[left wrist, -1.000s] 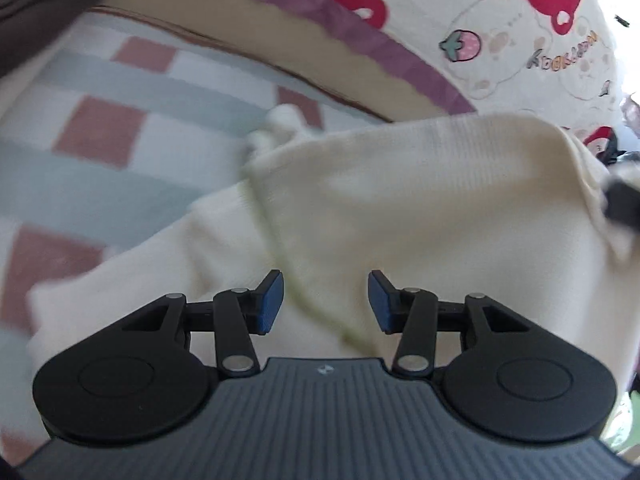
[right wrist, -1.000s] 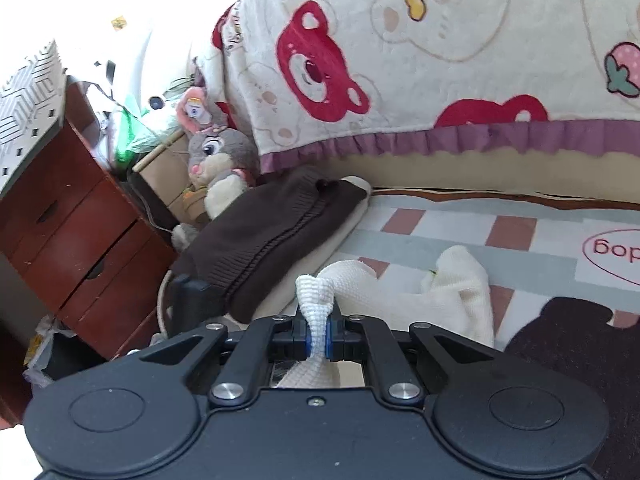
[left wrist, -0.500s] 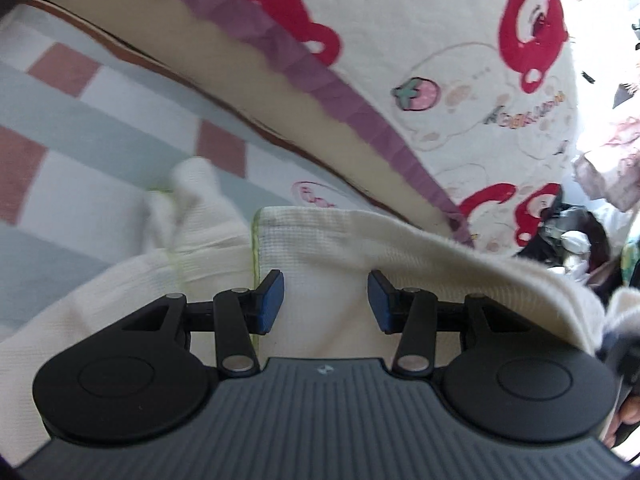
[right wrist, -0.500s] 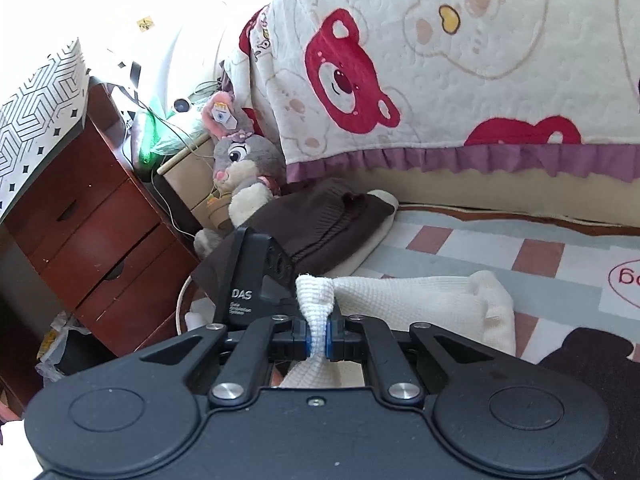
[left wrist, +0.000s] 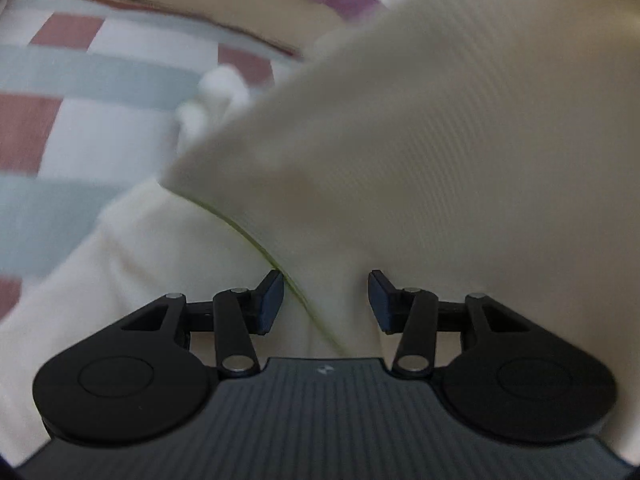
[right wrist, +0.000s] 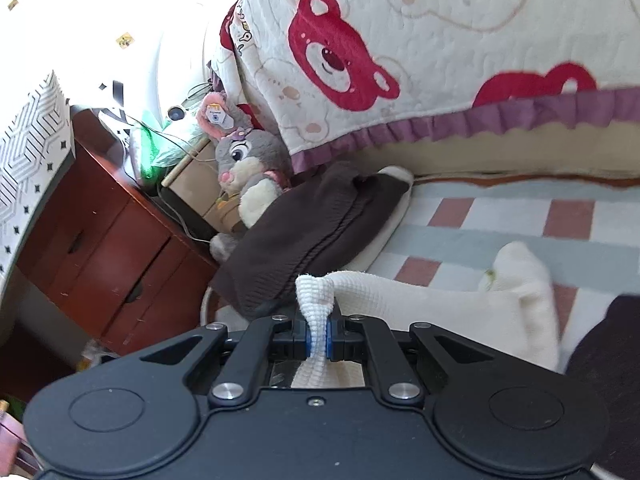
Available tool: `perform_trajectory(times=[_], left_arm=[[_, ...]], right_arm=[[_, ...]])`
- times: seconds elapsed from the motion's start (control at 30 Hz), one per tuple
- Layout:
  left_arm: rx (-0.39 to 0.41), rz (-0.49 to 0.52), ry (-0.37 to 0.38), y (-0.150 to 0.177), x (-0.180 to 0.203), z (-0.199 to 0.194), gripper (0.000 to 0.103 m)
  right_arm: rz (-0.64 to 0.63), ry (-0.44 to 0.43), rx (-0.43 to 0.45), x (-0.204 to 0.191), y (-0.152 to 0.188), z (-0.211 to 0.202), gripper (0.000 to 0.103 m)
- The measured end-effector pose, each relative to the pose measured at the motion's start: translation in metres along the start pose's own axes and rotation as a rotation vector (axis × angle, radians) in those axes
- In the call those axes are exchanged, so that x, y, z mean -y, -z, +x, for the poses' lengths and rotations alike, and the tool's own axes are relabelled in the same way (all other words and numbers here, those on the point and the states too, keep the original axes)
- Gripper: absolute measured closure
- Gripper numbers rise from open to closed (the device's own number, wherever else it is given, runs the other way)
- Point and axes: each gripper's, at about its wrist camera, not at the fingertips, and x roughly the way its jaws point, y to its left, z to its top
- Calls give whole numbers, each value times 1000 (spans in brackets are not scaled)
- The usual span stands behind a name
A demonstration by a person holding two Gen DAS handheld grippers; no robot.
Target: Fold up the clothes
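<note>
Cream knit garment (right wrist: 404, 296) spread low over a checked pink, blue and white bed cover (right wrist: 500, 224), running from lower left toward the right across the right wrist view. The right gripper (right wrist: 318, 338) has its fingers pinched tight on a bunched corner of the cloth, which sticks up between the blue pads. The left gripper (left wrist: 326, 302) hovers over a folded layer of the same garment (left wrist: 420, 160), fingers partly apart; cloth lies beneath and between them, with neither pad visibly pressing, so it appears empty. A green-trimmed edge (left wrist: 240, 224) runs diagonally, passing just inside its left finger. That hem looks like the left hand's nearest hold.
</note>
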Motion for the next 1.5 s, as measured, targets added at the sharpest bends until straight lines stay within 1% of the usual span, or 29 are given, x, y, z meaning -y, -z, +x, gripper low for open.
perform_trajectory(times=[0.07, 0.1, 0.13, 0.2, 0.23, 0.27, 0.4, 0.47, 0.5, 0.53, 0.57, 0.6, 0.63, 0.67, 0.7, 0.73, 0.77, 0.83, 0.9, 0.93, 1.0, 1.07, 1.1, 1.17, 1.23, 1.27, 1.33, 1.43, 1.5], left_arm=[[29, -14, 29, -12, 3, 4, 58], [46, -23, 32, -15, 2, 2, 58], [66, -32, 31, -18, 1, -1, 58], [119, -74, -3, -18, -10, -16, 55], [131, -105, -35, -16, -18, -25, 54], [127, -129, -78, -12, -26, -33, 53], [116, -176, -283, 13, -56, -81, 50], [123, -211, -372, 29, -68, -106, 50], [137, -218, -393, 37, -72, -118, 50], [154, -222, -401, 46, -74, -129, 49], [174, -223, -401, 54, -73, -139, 47], [192, -219, -396, 61, -70, -147, 46], [210, -209, -382, 69, -66, -153, 44], [224, -200, -366, 76, -62, -157, 41], [231, -190, -345, 82, -59, -159, 39], [235, -180, -325, 88, -57, -159, 36], [235, -176, -311, 93, -56, -156, 36], [248, -201, -272, 97, -57, -150, 36], [258, -229, -243, 98, -59, -143, 36], [259, -239, -237, 97, -60, -140, 34], [245, -245, -229, 96, -58, -136, 34], [247, -266, -221, 96, -58, -133, 33], [265, -286, -224, 96, -58, -133, 33], [333, -320, -235, 101, -57, -141, 35], [389, -346, -222, 106, -57, -152, 35], [403, -359, -217, 108, -58, -156, 34], [393, -386, -223, 111, -63, -161, 34], [411, -453, -140, 115, -72, -162, 34], [409, -485, -112, 113, -76, -155, 33]], right_arm=[[-2, 8, -5, 0, 2, 4, 94], [-6, 14, -6, 0, 3, 7, 94], [-4, 15, -8, 1, 3, 10, 94], [7, 10, -11, 5, 4, 17, 94], [8, 12, -14, 6, 4, 21, 94], [7, 16, -18, 6, 4, 26, 94], [8, 75, -60, 9, 4, 55, 94], [20, 122, -99, 10, 4, 76, 89], [37, 115, -132, 11, 2, 88, 87], [61, 92, -169, 11, -1, 100, 80], [86, 69, -206, 12, -4, 111, 76], [109, 40, -204, 12, -6, 113, 66], [131, 6, -177, 12, -9, 110, 52], [154, -27, -150, 12, -11, 106, 48], [164, -45, -121, 13, -13, 99, 47], [150, -39, -101, 15, -14, 90, 47], [106, 6, -91, 17, -15, 81, 47], [-11, 136, -79, 22, -13, 63, 47], [-102, 244, -93, 33, -5, 49, 47], [-121, 280, -107, 41, 0, 43, 47], [-107, 322, -133, 62, 4, 34, 47], [-79, 345, -145, 81, 9, 30, 47], [-66, 348, -146, 88, 10, 31, 47], [-46, 340, -154, 100, 14, 34, 47], [-40, 324, -167, 108, 18, 36, 47], [-43, 321, -175, 109, 20, 37, 47], [-53, 317, -193, 108, 23, 39, 47], [-73, 323, -214, 106, 28, 42, 47], [-72, 335, -222, 106, 30, 45, 47]])
